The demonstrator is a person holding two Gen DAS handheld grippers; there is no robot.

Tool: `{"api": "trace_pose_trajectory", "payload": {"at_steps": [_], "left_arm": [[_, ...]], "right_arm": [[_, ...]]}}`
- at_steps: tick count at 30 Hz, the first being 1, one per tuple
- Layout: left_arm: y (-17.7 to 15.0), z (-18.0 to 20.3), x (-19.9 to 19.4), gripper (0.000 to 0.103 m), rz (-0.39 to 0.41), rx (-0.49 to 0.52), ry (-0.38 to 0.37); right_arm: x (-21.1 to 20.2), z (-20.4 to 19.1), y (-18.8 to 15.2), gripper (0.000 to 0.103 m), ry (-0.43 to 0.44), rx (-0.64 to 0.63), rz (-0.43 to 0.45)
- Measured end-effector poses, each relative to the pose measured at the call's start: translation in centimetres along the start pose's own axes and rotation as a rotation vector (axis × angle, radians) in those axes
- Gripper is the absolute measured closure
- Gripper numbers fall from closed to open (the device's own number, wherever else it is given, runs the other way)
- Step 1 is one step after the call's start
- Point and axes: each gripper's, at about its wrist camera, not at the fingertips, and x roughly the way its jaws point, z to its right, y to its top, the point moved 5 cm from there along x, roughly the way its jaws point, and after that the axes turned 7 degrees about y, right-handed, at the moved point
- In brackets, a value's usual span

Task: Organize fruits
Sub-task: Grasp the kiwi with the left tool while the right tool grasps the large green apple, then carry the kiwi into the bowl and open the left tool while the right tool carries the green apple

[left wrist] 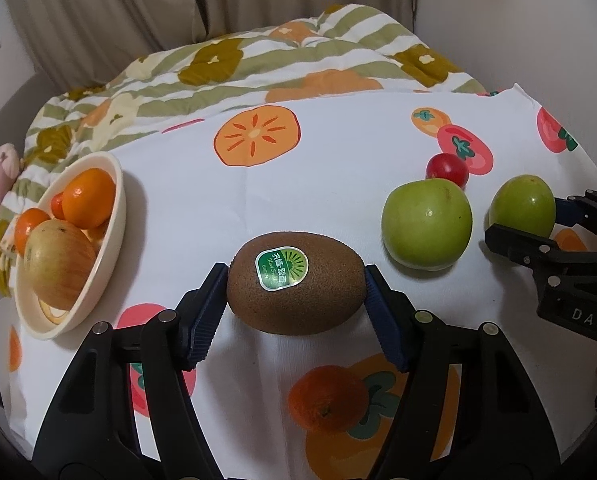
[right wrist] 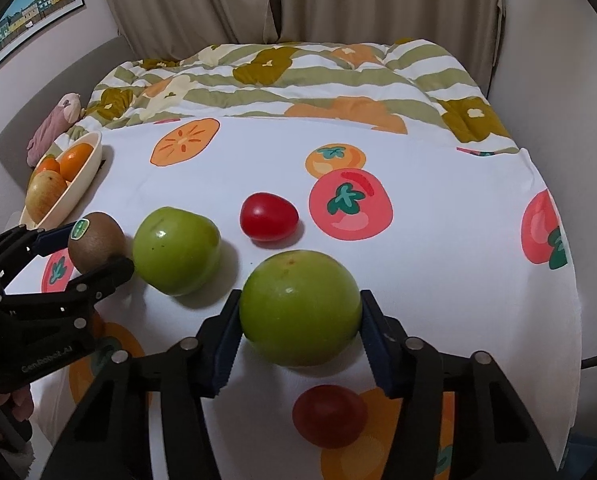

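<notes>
A: How far along is the sorting?

B: Partway, I'd judge. The left gripper has its jaws closed on the kiwi; the right gripper clamps a green apple.

A: And what's left?

B: Under the left jaws lies a tangerine; under the right, a tomato. Beyond the right jaws sit a second apple and another tomato. Far left of them, the bowl holds oranges and an apple.
</notes>
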Motion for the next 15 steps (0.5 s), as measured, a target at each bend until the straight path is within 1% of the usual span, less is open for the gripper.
{"api": "trace_pose_trajectory", "payload": {"at_steps": [8, 15], "left_arm": [[0.4, -0.5, -1.8, 0.031, 0.027, -0.01, -0.008], [0.9, -1.8, -4.1, 0.031, 0.058, -0.023, -0.009]], "right_arm": [[-1.5, -0.1, 0.2, 0.051, -0.004, -0.003, 0.024], [-3.5, -1.1, 0.7, 0.051, -0.001, -0.015, 0.049]]}}
